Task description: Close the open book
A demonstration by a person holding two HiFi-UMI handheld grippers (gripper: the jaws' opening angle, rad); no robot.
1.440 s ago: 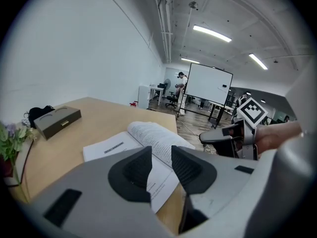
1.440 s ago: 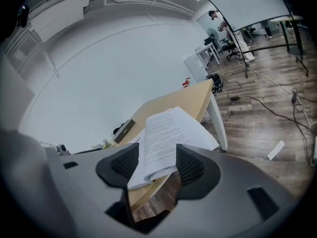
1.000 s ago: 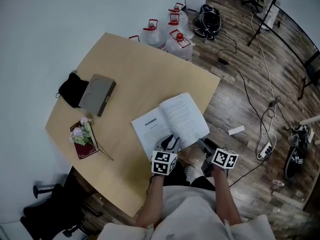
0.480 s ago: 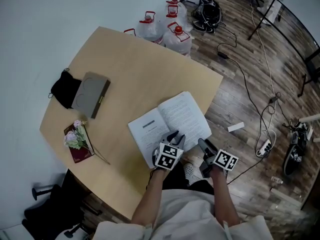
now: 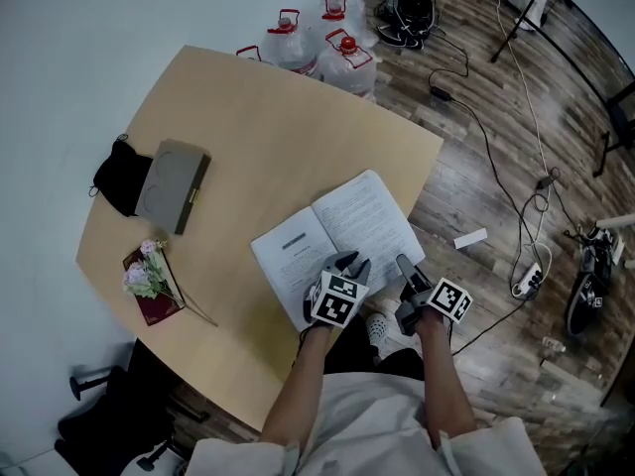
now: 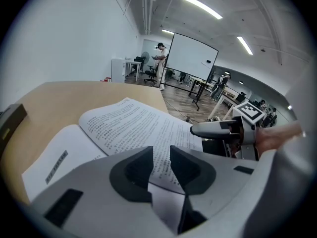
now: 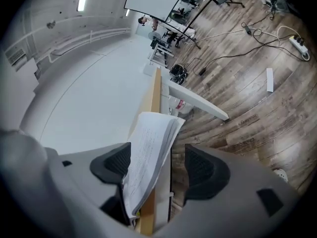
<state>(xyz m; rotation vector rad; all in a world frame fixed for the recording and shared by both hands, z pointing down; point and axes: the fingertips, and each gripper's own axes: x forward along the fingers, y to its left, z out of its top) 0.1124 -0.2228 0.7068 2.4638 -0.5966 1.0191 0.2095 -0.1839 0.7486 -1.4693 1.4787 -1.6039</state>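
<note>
The open book (image 5: 337, 228) lies with white printed pages up at the near right edge of the wooden table (image 5: 248, 117). My left gripper (image 5: 347, 263) sits over the book's near edge, its jaws (image 6: 161, 153) a narrow slit just closing, only the page (image 6: 129, 128) behind them. My right gripper (image 5: 406, 270) is at the book's right side, off the table edge. Its jaws (image 7: 158, 163) have just been opening and stand wide around the edge of the right-hand pages (image 7: 148, 148), which lie close to the left finger (image 7: 115, 163). It also shows in the left gripper view as the right gripper (image 6: 223, 130).
A grey closed case (image 5: 171, 186) on a black pouch (image 5: 111, 178) lies at the table's far left. Flowers on a red book (image 5: 149, 284) lie near them. Water bottles (image 5: 317, 40), cables and a power strip (image 5: 526, 281) are on the wooden floor.
Both grippers have come down toward the book's near edge. The right gripper has rolled, opened wider, and now straddles the right-hand pages' edge.
</note>
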